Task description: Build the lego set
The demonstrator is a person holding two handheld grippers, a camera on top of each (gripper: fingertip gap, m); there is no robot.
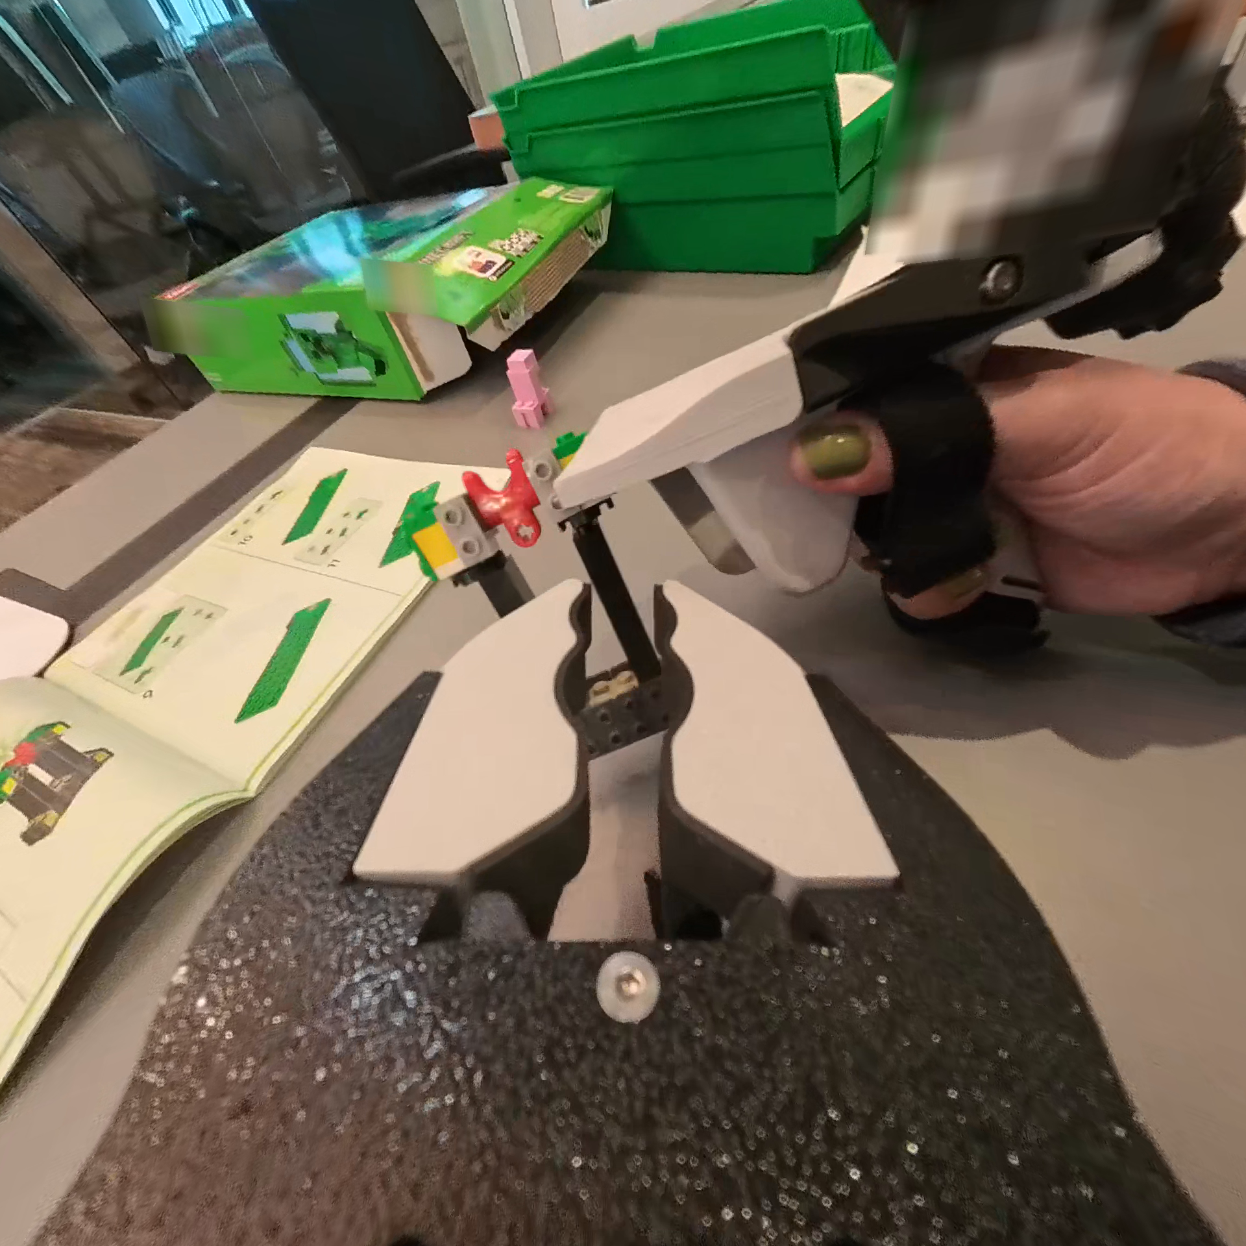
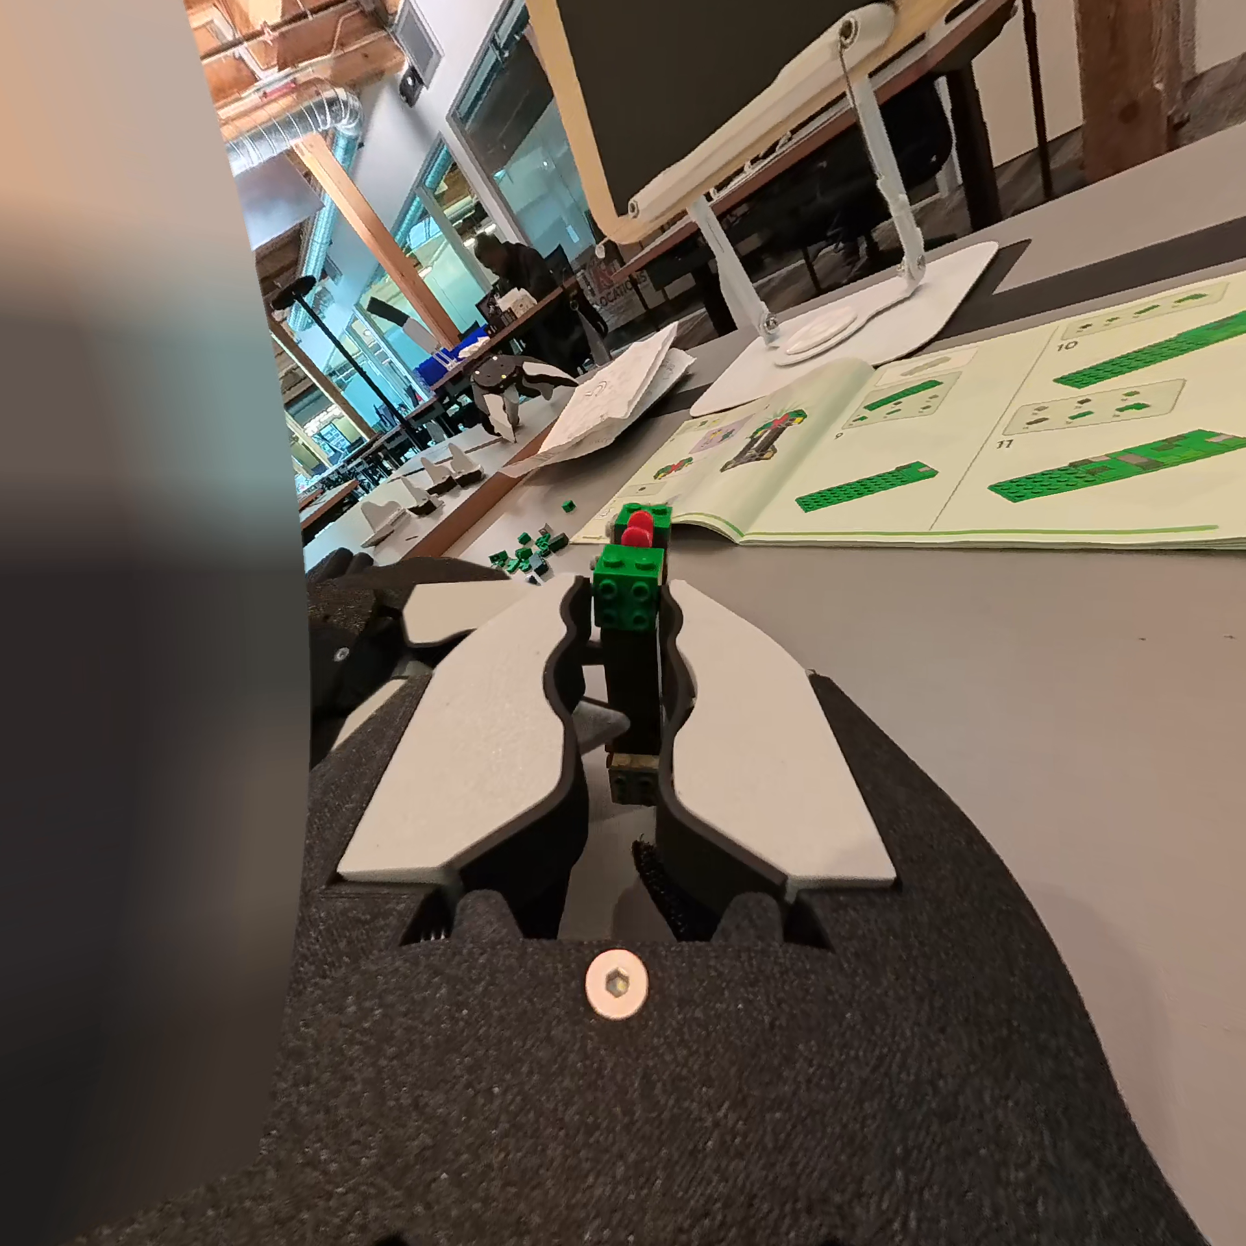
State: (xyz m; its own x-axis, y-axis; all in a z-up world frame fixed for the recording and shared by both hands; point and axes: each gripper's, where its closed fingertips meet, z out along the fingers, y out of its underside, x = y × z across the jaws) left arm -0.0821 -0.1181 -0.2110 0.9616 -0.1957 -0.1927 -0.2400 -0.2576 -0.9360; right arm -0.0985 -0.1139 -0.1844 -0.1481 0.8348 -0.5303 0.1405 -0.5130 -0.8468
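Note:
A small lego model has a black base [image 1: 624,711] and two black pillars topped with grey, yellow and green bricks, with a red piece [image 1: 502,502] between the tops. My left gripper [image 1: 621,593] is shut on the black base and holds the model tilted above the table. My right gripper [image 1: 573,475], held by a gloved hand, comes in from the right and closes on the top of the nearer pillar. In the right wrist view my right gripper [image 2: 626,593] brackets the green-topped pillar [image 2: 630,688], with the red piece [image 2: 637,529] beyond it. The left gripper [image 2: 445,603] shows partly at the left.
An open instruction booklet [image 1: 202,640] [image 2: 944,438] lies on the grey table. A green lego box [image 1: 323,330], stacked green bins [image 1: 674,148] and a pink figure [image 1: 529,388] stand behind. Loose green bricks [image 2: 532,553], a white stand [image 2: 843,317] and papers [image 2: 620,398] lie farther off. The tips of both grippers are at nearly the same place. The pink figure [image 1: 529,388] is about equally far from each gripper, around 20 centimeters.

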